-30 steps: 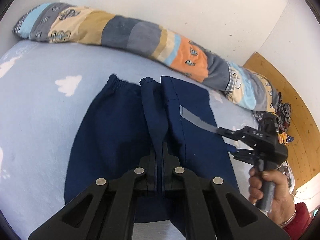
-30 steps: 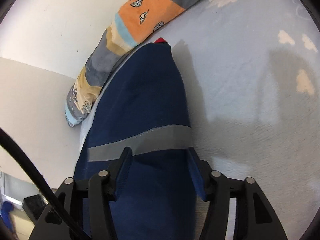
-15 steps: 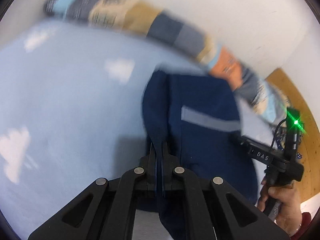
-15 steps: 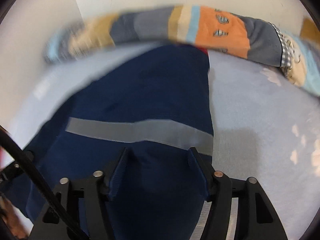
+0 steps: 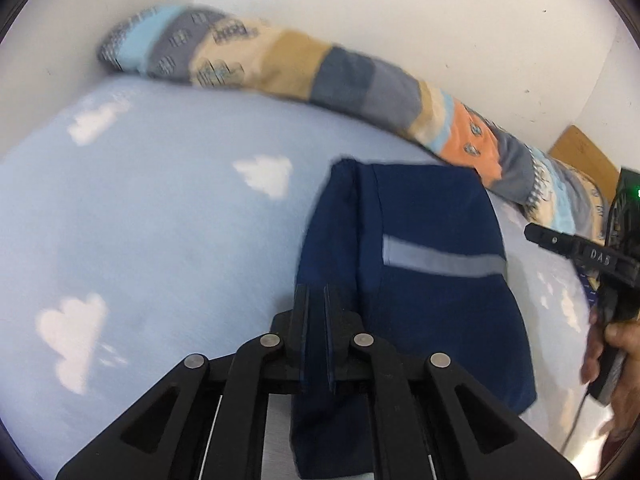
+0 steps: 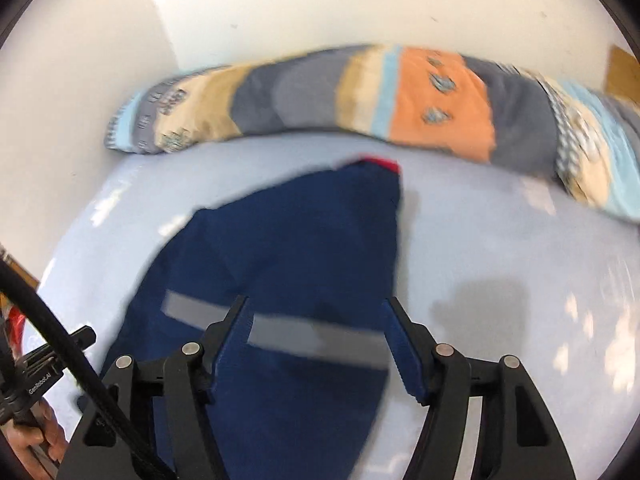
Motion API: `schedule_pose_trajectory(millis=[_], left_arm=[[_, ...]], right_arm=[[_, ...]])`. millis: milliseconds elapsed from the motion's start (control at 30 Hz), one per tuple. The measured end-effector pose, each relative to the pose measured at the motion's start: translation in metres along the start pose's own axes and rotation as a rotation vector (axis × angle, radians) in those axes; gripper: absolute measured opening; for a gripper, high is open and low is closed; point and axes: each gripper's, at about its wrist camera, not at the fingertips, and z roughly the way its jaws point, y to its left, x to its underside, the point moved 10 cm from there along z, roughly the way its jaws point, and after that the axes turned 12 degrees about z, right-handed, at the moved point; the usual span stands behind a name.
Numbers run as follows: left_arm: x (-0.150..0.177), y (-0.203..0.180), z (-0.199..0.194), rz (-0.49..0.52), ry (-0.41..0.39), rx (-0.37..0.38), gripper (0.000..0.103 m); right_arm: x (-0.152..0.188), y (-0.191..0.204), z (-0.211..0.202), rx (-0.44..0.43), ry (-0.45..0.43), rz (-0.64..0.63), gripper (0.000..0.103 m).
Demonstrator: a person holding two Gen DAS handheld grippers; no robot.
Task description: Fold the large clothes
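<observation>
Navy trousers (image 5: 420, 272) lie half-folded on the bed (image 5: 160, 220), soft and floppy; my left tongs (image 5: 316, 320) pinch their edge, right tongs (image 6: 316, 344) closing astride the cloth, best grabbed at corners.

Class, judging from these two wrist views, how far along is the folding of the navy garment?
Done: navy garment lies doubled on the cloud-print sheet. In hand: left gripper pinches its edge; right gripper straddles it, closing. Left: further folds.
</observation>
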Motion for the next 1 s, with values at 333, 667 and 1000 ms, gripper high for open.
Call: schedule_pose_trajectory(millis=[333,667,1000], left_arm=[[-0.024,-0.039,-0.013,0.003,0.017,0.162,0.009],[-0.001,-0.065,0.025,0.084,0.138,0.140,0.023],[0.026,-0.078,0.042,0.145,0.177,0.135,0.031]], right_arm=[[-0.022,0.013,0.108,0.096,0.089,-0.182,0.014],[-0.010,-0.014,0.073,-0.001,0.098,-0.096,0.017],[0.144,0.004,0.006,0.012,0.107,-0.376,0.027]])
